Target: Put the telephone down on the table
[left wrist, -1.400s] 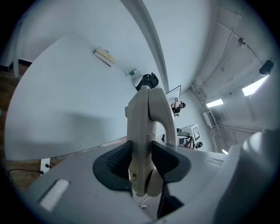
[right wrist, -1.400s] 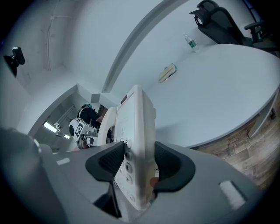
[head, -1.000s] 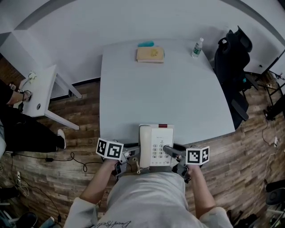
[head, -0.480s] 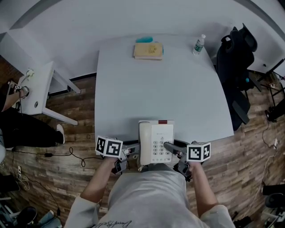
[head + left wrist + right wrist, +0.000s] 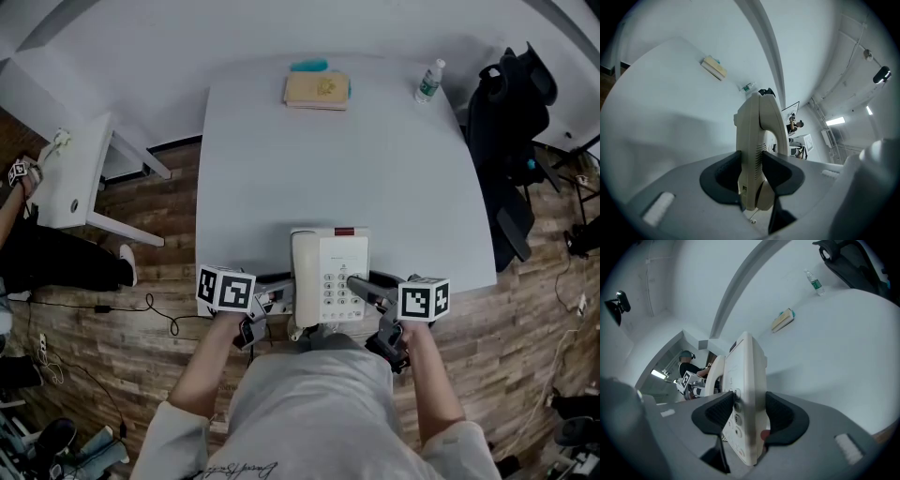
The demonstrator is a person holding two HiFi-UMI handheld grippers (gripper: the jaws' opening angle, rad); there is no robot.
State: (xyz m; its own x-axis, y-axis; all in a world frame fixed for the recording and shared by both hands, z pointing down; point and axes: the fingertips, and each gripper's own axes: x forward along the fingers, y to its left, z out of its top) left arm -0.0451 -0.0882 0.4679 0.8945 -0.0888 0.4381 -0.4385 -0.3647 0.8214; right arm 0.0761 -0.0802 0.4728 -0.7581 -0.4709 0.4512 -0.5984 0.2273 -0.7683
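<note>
Head view: left tool (image 5: pixel 280 305) and right tool (image 5: pixel 362 288), jaws fairly wide, each clamped on the telephone (image 5: pixel 328 270)

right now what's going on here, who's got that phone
A person holds a white desk telephone between two hand-held grippers. The left gripper is clamped on its handset side, the right gripper on its keypad side. The telephone is at the near edge of the table; whether it already rests there can't be told. A book and a water bottle are at the far edge.
</note>
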